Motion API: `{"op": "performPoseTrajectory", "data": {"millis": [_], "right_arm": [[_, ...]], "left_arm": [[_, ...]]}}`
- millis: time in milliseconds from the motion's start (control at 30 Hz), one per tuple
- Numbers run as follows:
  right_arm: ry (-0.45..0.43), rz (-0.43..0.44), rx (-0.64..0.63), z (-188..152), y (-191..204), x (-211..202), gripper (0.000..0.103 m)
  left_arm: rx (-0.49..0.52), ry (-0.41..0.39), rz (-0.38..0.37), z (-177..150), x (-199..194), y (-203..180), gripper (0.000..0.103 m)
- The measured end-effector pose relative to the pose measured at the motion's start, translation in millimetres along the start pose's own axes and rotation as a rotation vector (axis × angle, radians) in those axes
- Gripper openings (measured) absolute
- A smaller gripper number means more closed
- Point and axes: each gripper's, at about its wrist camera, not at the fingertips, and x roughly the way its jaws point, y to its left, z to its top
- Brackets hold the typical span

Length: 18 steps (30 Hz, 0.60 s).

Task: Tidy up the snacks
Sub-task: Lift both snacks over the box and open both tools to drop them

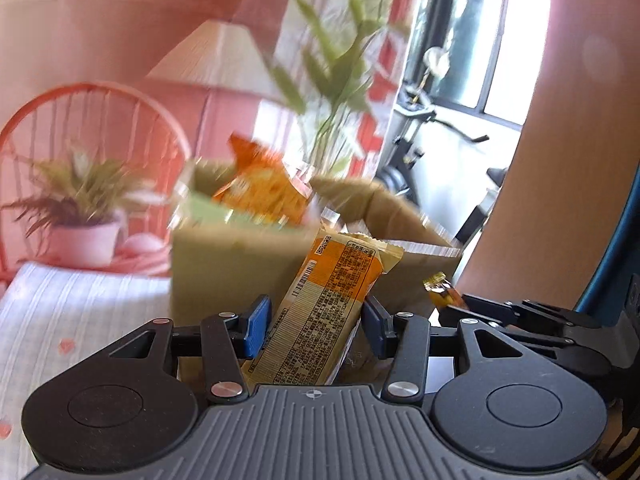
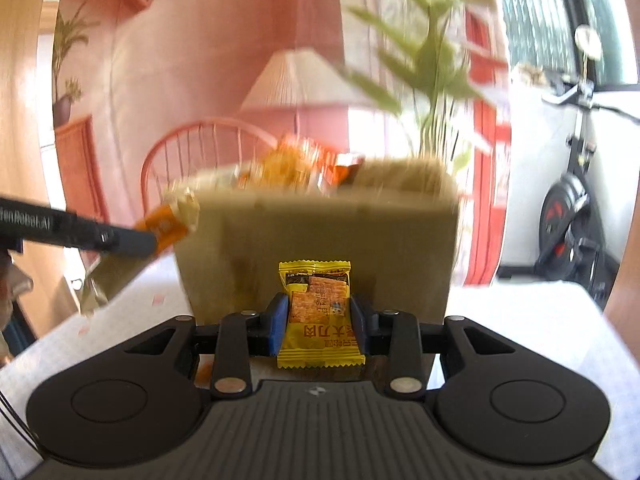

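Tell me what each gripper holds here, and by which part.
The left gripper clamps a long orange-and-cream snack bar packet across its lower middle. The right gripper pinches a small yellow cracker packet by its side edges, around mid-height.

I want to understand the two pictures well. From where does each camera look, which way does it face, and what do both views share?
Left wrist: sits on the left gripper, looks along its fingers at the box; gripper holds a long snack bar; the right gripper shows at right.
Right wrist: sits on the right gripper, faces the box head-on; gripper holds a yellow packet; the left gripper enters from left.
Shared: the box with snacks, lamp, plant, chair, exercise bike.
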Motion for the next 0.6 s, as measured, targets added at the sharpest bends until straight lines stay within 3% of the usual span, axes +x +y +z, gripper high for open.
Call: {"op": "performPoseTrajectory", "data": {"millis": [200,333,600], "right_arm": [[-0.068,-0.031,-0.015,47.6,-12.3,15.7,0.036],[-0.08,-0.061,-0.035,69.1,-24.4,41.0,0.036],[-0.06,-0.093,0.019,78.5,-53.1,86.5,0.036]], "left_arm": [[-0.04,-0.015,-0.056,41.0,32.1,-15.6,0.052],[-0.143,0.007,-0.098,63.8,65.0,-17.1,0.052],[-0.254,0.036,-0.115,89.5,130.7,-19.4,0.052]]}}
